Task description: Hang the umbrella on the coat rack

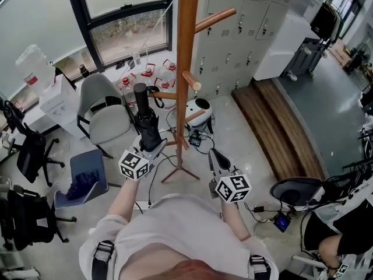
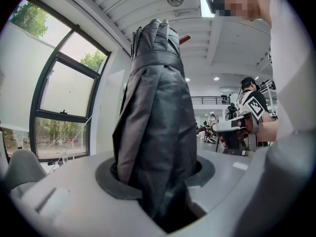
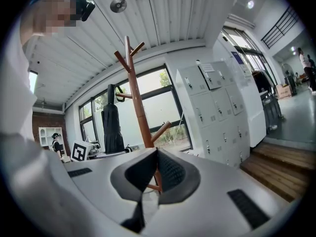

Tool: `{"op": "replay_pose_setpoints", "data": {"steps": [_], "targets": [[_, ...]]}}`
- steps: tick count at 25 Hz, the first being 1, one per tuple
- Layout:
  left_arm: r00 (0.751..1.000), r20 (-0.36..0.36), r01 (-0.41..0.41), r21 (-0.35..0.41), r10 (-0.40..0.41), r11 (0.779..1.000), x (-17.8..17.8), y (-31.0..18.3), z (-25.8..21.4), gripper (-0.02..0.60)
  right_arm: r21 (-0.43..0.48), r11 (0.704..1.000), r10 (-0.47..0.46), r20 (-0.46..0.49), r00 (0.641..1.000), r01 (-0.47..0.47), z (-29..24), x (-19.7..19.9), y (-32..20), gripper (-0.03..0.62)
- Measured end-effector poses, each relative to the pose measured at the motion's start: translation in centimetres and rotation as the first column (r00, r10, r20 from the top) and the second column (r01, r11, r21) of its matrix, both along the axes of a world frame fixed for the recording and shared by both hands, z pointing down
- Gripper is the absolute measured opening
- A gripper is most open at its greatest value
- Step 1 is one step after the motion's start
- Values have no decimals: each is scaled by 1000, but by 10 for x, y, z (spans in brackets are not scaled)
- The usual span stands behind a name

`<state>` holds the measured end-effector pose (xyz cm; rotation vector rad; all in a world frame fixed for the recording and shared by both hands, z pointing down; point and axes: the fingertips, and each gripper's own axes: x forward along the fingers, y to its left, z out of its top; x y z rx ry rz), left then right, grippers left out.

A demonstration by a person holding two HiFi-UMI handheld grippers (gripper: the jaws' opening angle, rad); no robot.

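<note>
A folded black umbrella (image 1: 148, 124) stands upright in my left gripper (image 1: 150, 148), whose jaws are shut on its lower part. It fills the left gripper view (image 2: 158, 117) between the grey jaws of the left gripper (image 2: 155, 181). It is just left of the wooden coat rack (image 1: 186, 51). Its black strap loop (image 1: 155, 91) sits at a low peg (image 1: 165, 95); whether the loop is over the peg I cannot tell. My right gripper (image 1: 217, 156) hovers right of the rack's base, shut and empty. The right gripper view shows the right gripper's (image 3: 157, 154) pads meeting, with the rack (image 3: 138, 112) and umbrella (image 3: 112, 127) beyond.
A grey chair (image 1: 108, 116) and a blue-seated chair (image 1: 87, 174) stand left of the rack. Behind it are water bottles (image 1: 157, 74) and a white appliance (image 1: 201, 111). Grey lockers (image 1: 245, 22) and a wooden step (image 1: 280, 127) lie right. Cables run on the floor; a person (image 1: 344, 238) sits bottom right.
</note>
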<state>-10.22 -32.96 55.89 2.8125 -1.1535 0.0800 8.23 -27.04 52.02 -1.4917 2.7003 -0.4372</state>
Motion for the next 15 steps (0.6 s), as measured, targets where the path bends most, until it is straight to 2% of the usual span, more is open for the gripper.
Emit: {"op": "replay_pose_setpoints", "data": {"steps": [11, 15], "targets": [[1000, -11, 19, -79, -20, 997, 2, 26, 34, 210, -18, 1000, -22, -5, 1000, 22, 5, -2, 3, 8], [1000, 5, 29, -100, -29, 995, 4, 31, 49, 210, -24, 999, -28, -2, 1000, 28, 5, -4, 0, 8]]}}
